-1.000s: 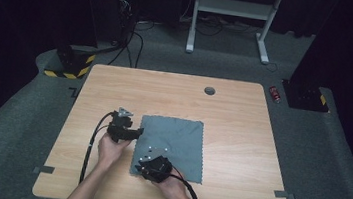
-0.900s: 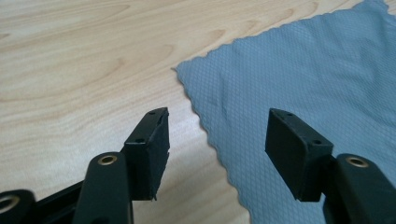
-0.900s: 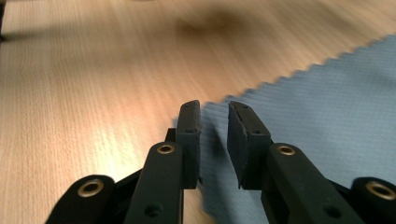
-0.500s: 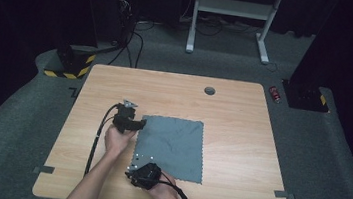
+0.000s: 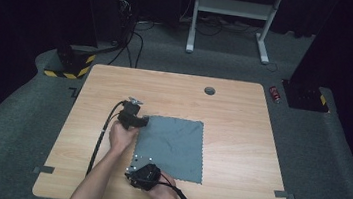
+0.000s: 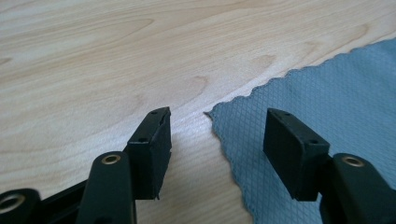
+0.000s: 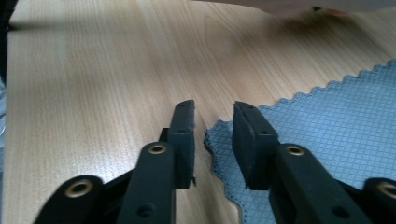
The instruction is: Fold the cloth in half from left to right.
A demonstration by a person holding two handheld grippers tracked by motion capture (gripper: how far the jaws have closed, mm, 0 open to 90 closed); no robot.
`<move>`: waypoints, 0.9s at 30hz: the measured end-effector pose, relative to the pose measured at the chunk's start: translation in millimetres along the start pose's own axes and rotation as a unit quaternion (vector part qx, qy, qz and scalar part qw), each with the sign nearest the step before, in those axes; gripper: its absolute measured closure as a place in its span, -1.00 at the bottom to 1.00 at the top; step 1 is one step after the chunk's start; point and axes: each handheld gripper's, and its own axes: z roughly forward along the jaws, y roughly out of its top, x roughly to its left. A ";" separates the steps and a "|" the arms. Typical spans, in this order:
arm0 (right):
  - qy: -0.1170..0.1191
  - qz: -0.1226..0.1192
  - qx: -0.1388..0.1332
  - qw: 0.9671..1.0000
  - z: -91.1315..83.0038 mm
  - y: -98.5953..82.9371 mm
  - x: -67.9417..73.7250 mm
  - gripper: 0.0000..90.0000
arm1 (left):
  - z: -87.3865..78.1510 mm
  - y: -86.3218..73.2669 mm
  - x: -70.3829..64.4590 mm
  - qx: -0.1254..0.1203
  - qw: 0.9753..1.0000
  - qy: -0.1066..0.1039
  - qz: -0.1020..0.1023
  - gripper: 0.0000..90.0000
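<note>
Dark room, grey carpet (image 5: 20,127), pale wooden tabletop (image 5: 240,137) in the middle of it. Found the grey cloth (image 5: 172,142) spread flat on the near-left part of that tabletop, not yet lifted or folded anywhere.

Caught the left tool (image 5: 143,121) parked at the cloth's far left corner (image 6: 208,114). Jaws wide apart there, one over bare wood, the other over the fabric, the scalloped tip sitting in the gap. Nothing pinched.

Spotted the right tool (image 5: 132,174) down at the near left corner (image 7: 215,129). Jaws set closer together than the left's, yet open all the same, with the corner tip lying loose between them. No grip there either, as far as could be told.

Judged the job as barely begun: approach done, both tools lined up along the cloth's left edge, one per corner. Left to do, by the look of it: closing on both corners, raising that edge, then carrying it wherever the fold or move was meant to go. Called for a low, level pinch on such thin fabric.
</note>
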 end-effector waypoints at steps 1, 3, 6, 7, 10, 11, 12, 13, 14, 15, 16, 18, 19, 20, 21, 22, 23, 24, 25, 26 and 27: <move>0.000 -0.003 0.001 1.000 0.0 0.3 0.4 0.60 | 0.9 0.2 0.5 -0.004 1.000 -0.003 -0.005 -0.01; 0.001 -0.004 0.001 1.000 0.1 0.6 1.1 0.65 | 1.4 0.4 1.4 -0.008 1.000 -0.001 -0.007 0.07; -0.005 -0.014 0.003 1.000 0.2 1.4 3.3 0.80 | 1.3 1.1 0.0 -0.010 1.000 -0.007 -0.005 0.23; -0.007 -0.017 0.004 1.000 0.4 1.9 4.0 0.84 | 1.1 1.2 -1.3 -0.010 1.000 -0.010 -0.002 0.32; -0.018 -0.018 0.008 1.000 0.6 2.8 4.3 0.96 | 0.8 2.0 -4.5 -0.008 1.000 -0.019 0.009 0.59; -0.019 -0.017 0.009 1.000 0.6 2.8 3.8 0.97 | 0.8 3.0 -4.9 -0.005 1.000 -0.023 0.013 0.65; -0.019 -0.016 0.009 1.000 0.7 2.8 3.8 0.98 | 0.8 4.4 -5.0 0.000 1.000 -0.026 0.016 0.70; -0.020 -0.018 0.009 1.000 0.7 2.9 4.2 0.98 | 1.3 5.5 -5.5 0.001 0.999 -0.029 0.014 0.75; -0.021 -0.020 0.009 1.000 0.6 3.0 4.6 0.99 | 1.4 6.8 -5.6 0.006 0.999 -0.032 0.015 0.82; -0.021 -0.021 0.009 1.000 0.6 3.1 4.7 0.99 | 1.6 7.8 -6.2 0.010 0.999 -0.033 0.015 0.89; -0.021 -0.020 0.009 1.000 0.4 3.2 4.6 1.00 | 1.9 8.3 -6.7 0.011 0.999 -0.033 0.015 0.96; -0.018 -0.020 0.003 1.000 -1.6 3.1 3.8 1.00 | 1.9 8.4 -5.4 0.010 0.999 -0.046 0.007 0.98; -0.018 -0.016 -0.002 1.000 -4.4 3.3 4.2 1.00 | 1.2 8.6 -3.4 0.010 0.999 -0.048 0.008 0.98; -0.017 -0.016 -0.008 1.000 -7.7 4.1 3.7 1.00 | 0.3 8.8 -2.2 0.008 0.998 -0.054 0.003 0.98; -0.017 -0.016 -0.012 1.000 -11.5 5.0 3.3 1.00 | -1.3 9.4 -0.6 0.004 0.998 -0.057 -0.002 0.99; -0.016 -0.014 -0.018 1.000 -15.2 6.1 2.5 1.00 | -3.5 10.2 1.1 -0.001 0.998 -0.061 -0.005 0.99; -0.016 -0.013 -0.022 1.000 -19.0 7.2 1.6 1.00 | -5.8 11.3 2.5 -0.005 0.998 -0.065 -0.008 0.99; -0.016 -0.012 -0.027 0.999 -22.0 8.2 0.8 1.00 | -8.1 12.6 3.4 -0.009 0.998 -0.068 -0.009 0.99; -0.015 -0.012 -0.028 0.999 -24.7 9.2 0.2 1.00 | -10.4 13.6 3.9 -0.014 0.997 -0.071 -0.010 0.99; -0.015 -0.012 -0.028 0.999 -26.7 10.0 -0.3 1.00 | -12.3 14.3 4.5 -0.018 0.997 -0.073 -0.009 0.99; -0.014 -0.013 -0.030 0.999 -27.8 10.4 -0.8 1.00 | -13.6 14.6 4.8 -0.020 0.997 -0.075 -0.010 0.99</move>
